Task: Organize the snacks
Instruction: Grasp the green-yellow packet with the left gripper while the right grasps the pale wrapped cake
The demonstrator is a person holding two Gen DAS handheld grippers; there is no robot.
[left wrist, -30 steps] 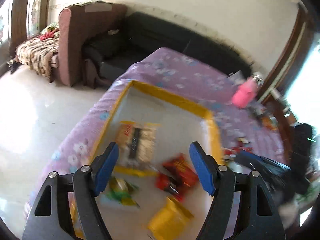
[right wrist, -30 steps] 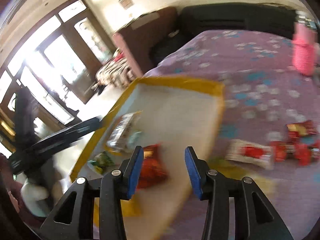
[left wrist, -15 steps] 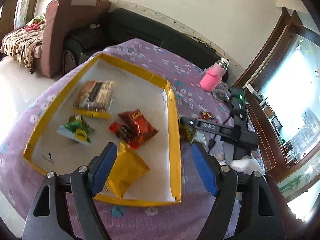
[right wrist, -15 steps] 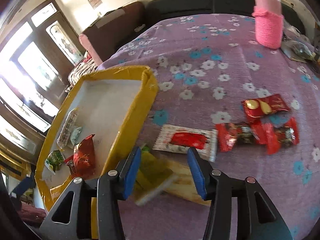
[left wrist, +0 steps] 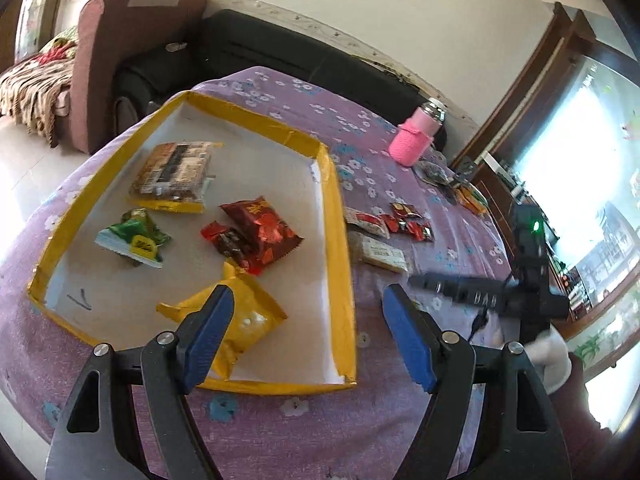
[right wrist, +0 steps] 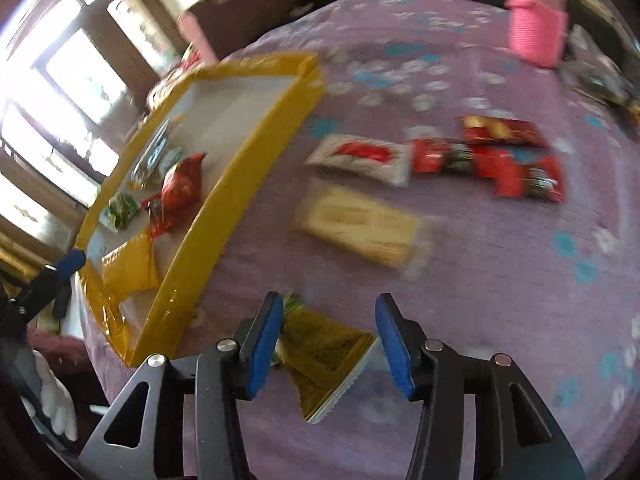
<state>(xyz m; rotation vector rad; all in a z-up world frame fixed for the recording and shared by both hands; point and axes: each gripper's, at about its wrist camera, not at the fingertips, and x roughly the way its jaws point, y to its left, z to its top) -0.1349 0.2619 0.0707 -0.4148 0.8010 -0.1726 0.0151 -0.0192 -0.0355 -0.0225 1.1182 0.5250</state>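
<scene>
A yellow-rimmed tray lies on the purple floral tablecloth and holds several snack packs: a brown one, a green one, red ones and a yellow one. My left gripper is open and empty above the tray's near right corner. My right gripper is open, its jaws either side of an olive-gold pack lying on the cloth. A beige pack, a white-red pack and red packs lie beyond it, outside the tray.
A pink bottle stands at the far side of the table, with more small items beside it near the right edge. A black sofa and a brown armchair stand behind the table. The right gripper's body shows at the table's right.
Both views have pulled back from the tray. The right gripper has swung right off the tray and now sits over the olive-gold pack on the cloth.
</scene>
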